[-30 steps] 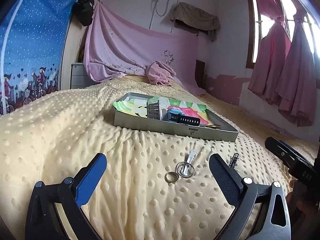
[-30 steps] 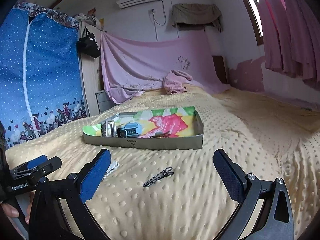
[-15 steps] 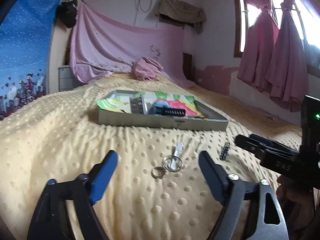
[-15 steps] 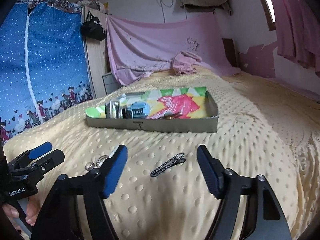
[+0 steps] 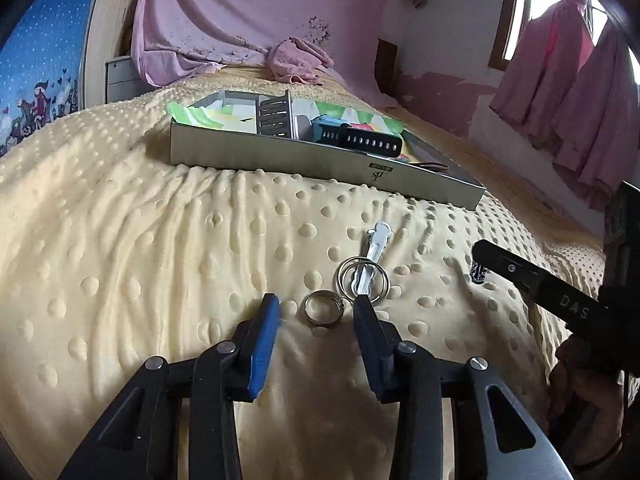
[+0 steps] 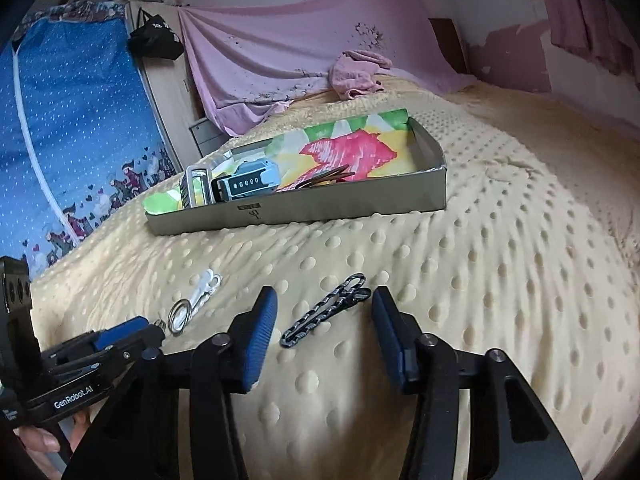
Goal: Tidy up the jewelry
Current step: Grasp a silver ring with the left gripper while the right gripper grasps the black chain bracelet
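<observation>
A small silver ring [image 5: 322, 309] lies on the dotted yellow blanket [image 5: 140, 248] between the fingertips of my left gripper [image 5: 316, 304]; its jaws are closing and the pads do not touch the ring. Just beyond lie two larger silver hoops [image 5: 362, 278] and a white clip [image 5: 376, 238]. A black-and-white chain [image 6: 326, 311] lies between the fingertips of my right gripper [image 6: 324, 300], whose jaws are closing too, clear of it. The grey tray [image 5: 280, 156] holds a metal watch band, a blue case and a colourful lining.
The tray [image 6: 352, 204] sits further up the bed. My left gripper [image 6: 120, 332] shows at the right wrist view's lower left, near the hoops [image 6: 179, 316]. Pink sheet, pink towel [image 5: 298, 60] and curtains stand behind. A hand grips the right tool [image 5: 560, 300].
Both grippers dropped toward the blanket and tilted down. Their jaws narrowed from wide, the left around the small ring, the right around the chain.
</observation>
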Demonstrator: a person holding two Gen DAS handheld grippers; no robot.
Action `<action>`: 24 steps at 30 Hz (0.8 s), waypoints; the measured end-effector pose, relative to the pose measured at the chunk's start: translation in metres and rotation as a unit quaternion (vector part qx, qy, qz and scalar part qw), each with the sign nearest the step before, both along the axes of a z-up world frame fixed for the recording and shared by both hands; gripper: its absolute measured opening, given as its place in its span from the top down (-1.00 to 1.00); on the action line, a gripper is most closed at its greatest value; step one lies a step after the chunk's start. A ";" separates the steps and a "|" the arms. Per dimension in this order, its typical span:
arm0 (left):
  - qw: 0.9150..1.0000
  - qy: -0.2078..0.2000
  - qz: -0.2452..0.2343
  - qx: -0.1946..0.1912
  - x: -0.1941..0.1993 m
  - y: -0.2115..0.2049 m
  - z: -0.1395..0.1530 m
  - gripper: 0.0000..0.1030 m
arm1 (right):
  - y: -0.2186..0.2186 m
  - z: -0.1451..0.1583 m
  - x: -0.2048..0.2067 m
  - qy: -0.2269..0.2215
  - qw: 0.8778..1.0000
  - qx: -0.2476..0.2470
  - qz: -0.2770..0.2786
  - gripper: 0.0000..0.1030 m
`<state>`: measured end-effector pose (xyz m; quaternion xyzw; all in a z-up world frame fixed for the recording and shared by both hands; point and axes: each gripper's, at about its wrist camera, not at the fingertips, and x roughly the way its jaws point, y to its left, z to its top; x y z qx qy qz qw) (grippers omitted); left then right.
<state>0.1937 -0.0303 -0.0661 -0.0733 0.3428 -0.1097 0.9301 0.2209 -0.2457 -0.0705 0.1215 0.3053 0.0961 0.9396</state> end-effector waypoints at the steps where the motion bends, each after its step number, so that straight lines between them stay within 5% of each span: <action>1: 1.000 0.001 -0.003 0.002 0.000 -0.001 0.000 0.44 | 0.001 -0.002 0.002 0.004 1.000 0.000 0.000 0.18; 5: 1.000 0.010 -0.009 0.004 0.002 -0.004 -0.003 0.61 | 0.008 -0.008 0.009 0.019 1.000 -0.006 0.007 0.27; 24: 0.999 -0.013 -0.012 -0.030 -0.004 0.004 0.002 0.61 | 0.039 -0.005 0.004 0.004 0.995 -0.017 0.099 0.78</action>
